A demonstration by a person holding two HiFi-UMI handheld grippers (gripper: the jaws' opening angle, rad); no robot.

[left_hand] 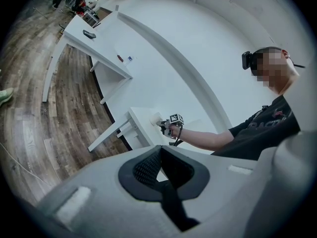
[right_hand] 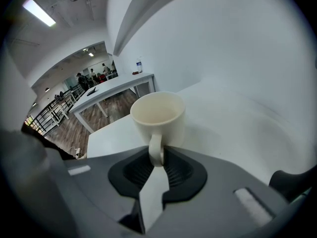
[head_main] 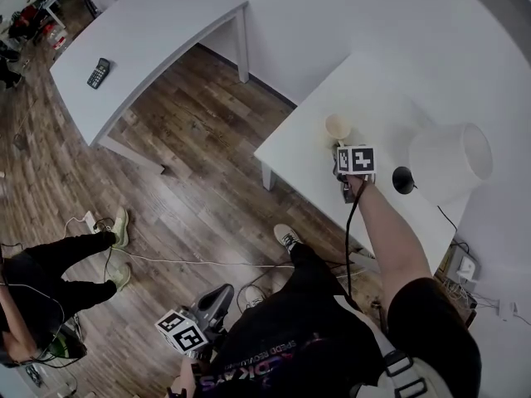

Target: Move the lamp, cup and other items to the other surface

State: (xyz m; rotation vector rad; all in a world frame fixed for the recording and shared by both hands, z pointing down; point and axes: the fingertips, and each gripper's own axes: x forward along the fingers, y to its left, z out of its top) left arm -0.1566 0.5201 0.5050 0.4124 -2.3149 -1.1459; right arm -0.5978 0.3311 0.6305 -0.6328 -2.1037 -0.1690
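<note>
Room: wood floor (head_main: 191, 181), two white counters well apart, the near counter (head_main: 307, 152) against the wall and the far counter (head_main: 149, 31) across the floor.
Right claw (head_main: 338, 143) (right_hand: 156, 155): closed on the cup's handle, a pad pressing on each side of it, pointing steeply down.
Right arm: stretched forward over the near counter, forearm bare, a cable running along it.
Cup (head_main: 337, 127) (right_hand: 158, 114): cream, upright on the near counter just beyond the claw's tips, handle turned back into the claw.
Lamp (head_main: 452, 162): white shade, same counter, right of the cup and apart from it.
Left claw (head_main: 217, 298) (left_hand: 159, 150): closed on nothing, held low by the person's hip over the floor, aimed slightly downward.
Remote (head_main: 99, 73): on the far counter.
</note>
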